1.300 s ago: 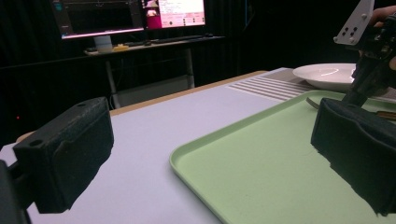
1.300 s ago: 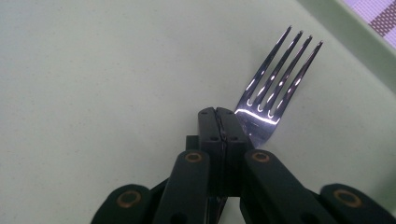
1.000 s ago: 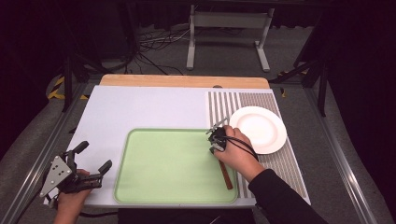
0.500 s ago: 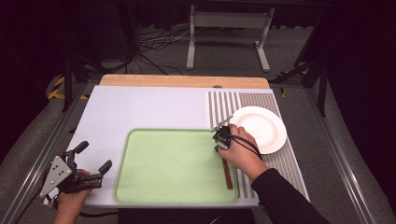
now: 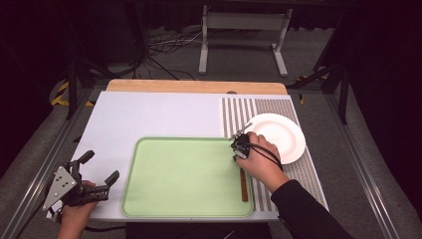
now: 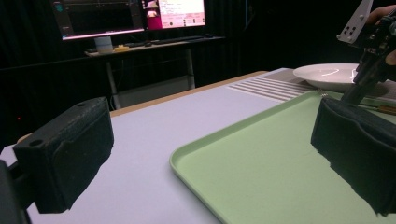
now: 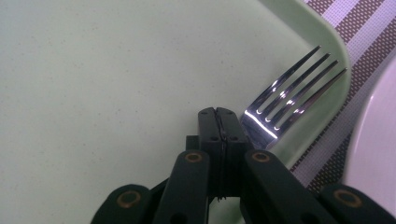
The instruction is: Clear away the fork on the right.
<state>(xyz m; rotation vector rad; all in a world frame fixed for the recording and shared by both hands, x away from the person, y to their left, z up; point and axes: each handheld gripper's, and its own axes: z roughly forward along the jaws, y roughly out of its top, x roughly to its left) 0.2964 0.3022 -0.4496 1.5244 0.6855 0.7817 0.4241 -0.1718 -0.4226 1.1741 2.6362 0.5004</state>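
A fork [image 7: 285,98] with a brown handle [image 5: 244,185] lies along the right rim of the green tray [image 5: 149,199], tines towards the white plate [image 5: 283,135]. My right gripper [image 5: 239,147] is shut, jaws pressed together with nothing between them. Its tip [image 7: 217,122] rests just left of the fork's head, over the tray floor [image 7: 93,70]. The hand covers the fork's middle in the high view. My left gripper [image 5: 102,166] is held at the table's front left corner, off the tray, with its jaws wide open [image 6: 210,163] and empty.
The plate [image 6: 327,74] sits on a striped mat [image 5: 239,109] at the right of the white table top [image 5: 149,114]. A wooden strip [image 5: 194,85] runs along the far edge. A stand and cables lie on the floor beyond.
My right hand and its gripper have drifted slightly right, towards the plate. The left gripper has stayed put.
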